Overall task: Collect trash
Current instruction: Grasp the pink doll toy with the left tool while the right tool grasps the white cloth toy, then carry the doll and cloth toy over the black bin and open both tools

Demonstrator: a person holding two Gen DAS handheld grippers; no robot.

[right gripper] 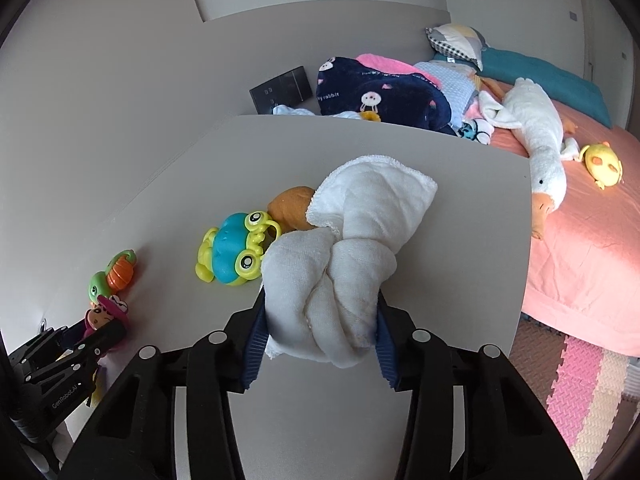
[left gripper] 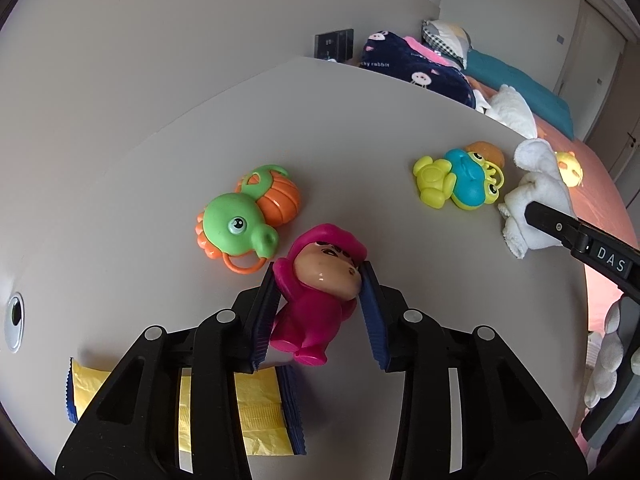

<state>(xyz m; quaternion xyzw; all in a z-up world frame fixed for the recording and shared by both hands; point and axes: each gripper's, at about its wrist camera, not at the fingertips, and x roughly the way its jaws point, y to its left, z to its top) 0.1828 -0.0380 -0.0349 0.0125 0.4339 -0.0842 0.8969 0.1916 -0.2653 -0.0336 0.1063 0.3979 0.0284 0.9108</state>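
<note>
Clamped between the ribbed blue pads of the left gripper (left gripper: 320, 312): a glossy pink figure (left gripper: 316, 300), hard plastic, hooded, with a tan face turned up. Fingers (left gripper: 264, 316) pressed on either flank of it, body tilted, feet toward the camera. Just beneath, flat on the bench (left gripper: 360, 128): a crinkled yellow wrapper (left gripper: 256, 408) with serrated blue ends, partly hidden by the black gripper frame.

Squeezed in the right gripper (right gripper: 320, 332): a white cloth (right gripper: 344, 264), soft terry, twisted into a loose knot, one stitched corner fanning upward, faint brown smudges on the lower folds. Fingers (right gripper: 256, 336) closed on the knotted bulk, held above the bench near its right edge.

Lying on the bench beyond the figure: a green seahorse toy (left gripper: 240, 220) with an orange shell and an orange ring, smooth moulded plastic. Farther right, a blue and yellow frog toy (left gripper: 460, 180) on its side, touching an orange rounded lump (left gripper: 486, 152) behind it.

Bench matte, pale grey, straight-edged, set against a plain grey wall (left gripper: 160, 40) with a dark switch panel (left gripper: 334, 44). To the right, a bed (right gripper: 580, 240) under a pink cover, strewn with a navy rabbit-print blanket (right gripper: 380, 92), a long white goose plush (right gripper: 536, 132), a small yellow plush (right gripper: 600, 164) and a checked pillow (right gripper: 456, 44). Pink and cream foam mats (right gripper: 580, 400) on the floor.
</note>
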